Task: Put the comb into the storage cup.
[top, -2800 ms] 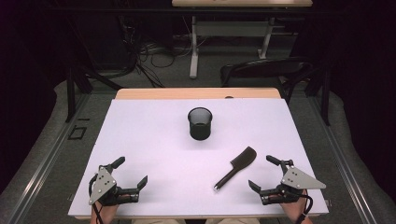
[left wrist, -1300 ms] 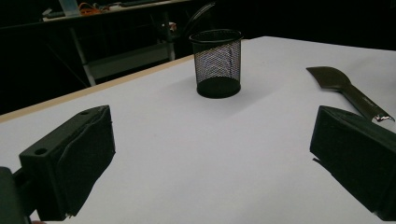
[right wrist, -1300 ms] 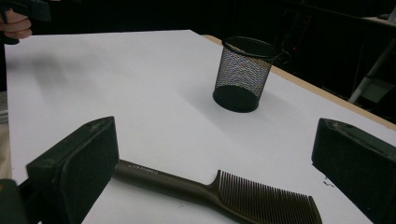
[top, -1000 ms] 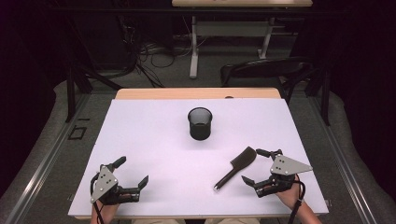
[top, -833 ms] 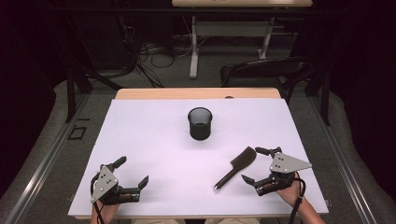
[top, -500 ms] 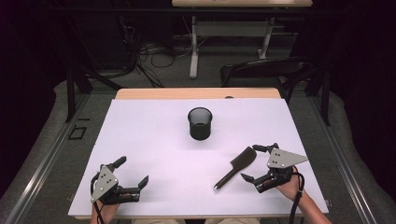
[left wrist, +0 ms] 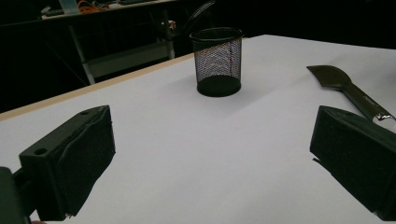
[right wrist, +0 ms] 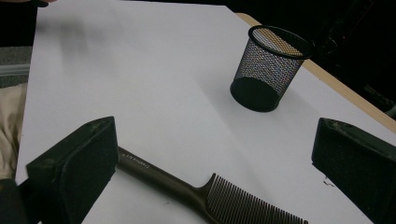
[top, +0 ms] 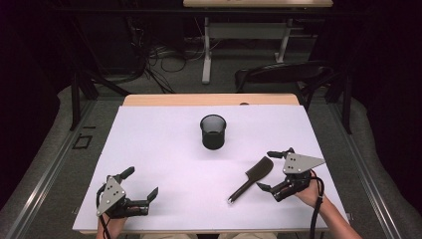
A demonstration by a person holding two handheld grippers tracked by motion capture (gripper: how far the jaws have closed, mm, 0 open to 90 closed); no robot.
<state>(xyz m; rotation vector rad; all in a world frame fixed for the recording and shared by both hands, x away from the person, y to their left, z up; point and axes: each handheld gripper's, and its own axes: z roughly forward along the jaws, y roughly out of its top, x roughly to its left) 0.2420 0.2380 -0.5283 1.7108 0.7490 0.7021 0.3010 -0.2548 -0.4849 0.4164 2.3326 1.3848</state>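
The counter (top: 164, 149) carries two items: a black mesh cup (top: 213, 132) standing upright near the centre, and a dark comb (top: 251, 179) lying flat to the person's right of centre.

**Comb position.** The long axis of the comb runs diagonally. The toothed head points toward the far right; the slim handle, which ends in a bright tip, points toward the near centre. The comb is well apart from the mesh cup.

**Right tongs (top: 268, 171).** Jaws set wide, holding nothing. They sit just beside the toothed head of the comb, on its right. In the right gripper view the comb (right wrist: 205, 191) lies crosswise between and just ahead of the two jaws, with its handle toward the left jaw. Contact is probably not yet made, though the angle leaves this uncertain.

**Left tongs (top: 141, 185).** Jaws set wide, holding nothing. They rest low at the near left corner, well apart from both items.

**Judgement.** The right hand is clearly the nearer to the comb. A grasp would likely call for closing across the narrow width of the comb, at the neck or handle.
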